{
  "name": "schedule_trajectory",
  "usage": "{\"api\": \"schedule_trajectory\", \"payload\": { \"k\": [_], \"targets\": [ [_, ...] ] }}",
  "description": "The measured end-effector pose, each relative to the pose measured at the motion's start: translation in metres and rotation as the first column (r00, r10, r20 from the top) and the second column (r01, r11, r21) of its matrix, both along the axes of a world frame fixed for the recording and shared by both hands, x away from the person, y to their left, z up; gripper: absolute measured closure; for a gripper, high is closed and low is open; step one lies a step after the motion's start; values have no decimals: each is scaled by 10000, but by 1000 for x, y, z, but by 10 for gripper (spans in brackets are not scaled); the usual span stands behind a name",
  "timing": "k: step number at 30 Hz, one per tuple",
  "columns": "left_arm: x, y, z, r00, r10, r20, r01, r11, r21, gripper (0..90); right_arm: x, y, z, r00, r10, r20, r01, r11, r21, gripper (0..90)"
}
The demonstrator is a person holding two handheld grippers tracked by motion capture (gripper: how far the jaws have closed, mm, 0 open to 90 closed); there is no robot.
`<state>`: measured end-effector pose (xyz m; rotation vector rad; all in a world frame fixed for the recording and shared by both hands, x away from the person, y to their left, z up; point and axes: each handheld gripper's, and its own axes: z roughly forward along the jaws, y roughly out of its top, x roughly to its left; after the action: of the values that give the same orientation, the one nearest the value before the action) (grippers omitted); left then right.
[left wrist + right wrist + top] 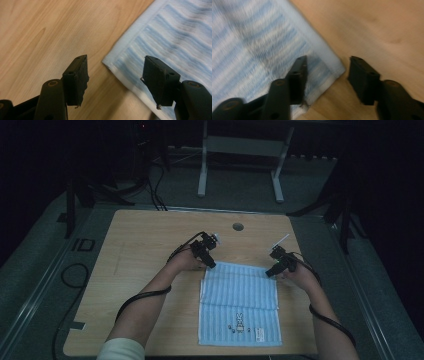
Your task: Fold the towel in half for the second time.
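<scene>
Pale blue and striped, the towel (239, 302) lies flat on the wooden table (145, 250), right of centre and reaching almost to the near edge, with a fold line across its middle. Both forearms come in from the near side and angle inward toward the towel's far edge. The left gripper (210, 262) sits at the far left corner of the cloth, its hand (186, 261) low over the table with a pale sleeve (121, 350) showing at the near edge. The right gripper (272, 269) sits at the far right corner, its hand (296, 272) just behind it. In the left gripper view the jaws stand apart with the towel corner (110, 63) between them, one pad over bare wood and the other over cloth, neither pressing. In the right gripper view the jaws are likewise apart, straddling the other corner (337, 70) without clamping it. Near the towel's near edge is a small rabbit motif (239, 320) and a white label (259, 334); its writing is too small to read. Large letters "ID" (83, 244) mark the surface left of the table.
</scene>
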<state>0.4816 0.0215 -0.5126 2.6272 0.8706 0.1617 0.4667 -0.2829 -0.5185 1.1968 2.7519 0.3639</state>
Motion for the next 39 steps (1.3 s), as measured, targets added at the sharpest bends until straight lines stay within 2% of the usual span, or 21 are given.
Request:
{"api": "schedule_trajectory", "payload": {
  "k": [2, 5, 7, 10, 12, 16, 18, 19, 21, 24, 26, 29, 30, 32, 35, 37, 38, 39],
  "targets": [
    [3, -2, -6, 10000, 28, -87, -27, 9999, 104, 375, -1, 0, -1, 10000, -12, -39, 13, 9998, 177, 571],
    [4, -5, -13, 9996, -104, -263, 113, 9994, 336, 375, -4, 2, 0, 9997, 234, -47, -233, 9996, 152, 687],
    [2, -5, -14, 9998, -83, -169, 86, 9998, 175, 376, -4, 4, 0, 9993, 350, -108, -349, 9994, 87, 752],
    [-2, -8, -12, 9987, -485, -171, 488, 9987, 164, 495, -5, 9, 1, 9983, 547, -189, -549, 9984, -101, 817],
    [-4, -11, -10, 9970, -731, -248, 735, 9972, 167, 602, -7, 12, 1, 9980, 615, -144, -619, 9978, -256, 825],
    [-12, -18, -9, 9940, -1076, -198, 1082, 9935, 356, 802, -6, 12, 1, 9980, 584, -249, -590, 9980, -209, 828],
    [-13, -19, -7, 9935, -1132, -101, 1135, 9928, 395, 831, -5, 12, 2, 9979, 593, -257, -598, 9980, -204, 828],
    [-16, -19, -3, 9925, -1220, -15, 1220, 9924, 164, 831, -5, 12, 2, 9979, 597, -254, -603, 9979, -241, 829],
    [-17, -18, 4, 9928, -1191, 146, 1191, 9929, 29, 836, -6, 13, 7, 9981, 616, 9, -616, 9980, -163, 829],
    [-19, -13, 21, 9928, -1116, 425, 1137, 9922, -505, 837, -4, 13, 16, 9986, 482, 236, -486, 9987, 176, 830],
    [-20, -8, 30, 9915, -1162, 578, 1196, 9910, -600, 837, -2, 13, 22, 9981, 494, 360, -500, 9986, 156, 830],
    [-19, -2, 37, 9922, -1077, 628, 1107, 9927, -470, 836, 0, 14, 30, 9975, 537, 464, -545, 9984, 164, 830],
    [-16, 2, 46, 9929, -916, 760, 953, 9944, -462, 836, 1, 15, 35, 9971, 586, 491, -595, 9981, 179, 830],
    [-12, 5, 58, 9921, -831, 939, 875, 9952, -443, 836, 11, 18, 54, 9953, 607, 757, -615, 9981, 83, 830],
    [-6, 7, 82, 9860, -642, 1541, 695, 9972, -292, 835, 21, 21, 82, 9908, 450, 1278, -495, 9982, 327, 830],
    [-2, 10, 103, 9803, -443, 1924, 525, 9979, -375, 835, 26, 25, 104, 9827, 379, 1815, -448, 9984, 343, 830],
    [0, 11, 113, 9746, -307, 2220, 402, 9985, -381, 835, 28, 27, 115, 9788, 335, 2021, -412, 9986, 341, 829],
    [1, 13, 124, 9710, -114, 2387, 255, 9981, -557, 835, 29, 28, 127, 9725, 318, 2309, -409, 9986, 346, 830]
  ]
}}
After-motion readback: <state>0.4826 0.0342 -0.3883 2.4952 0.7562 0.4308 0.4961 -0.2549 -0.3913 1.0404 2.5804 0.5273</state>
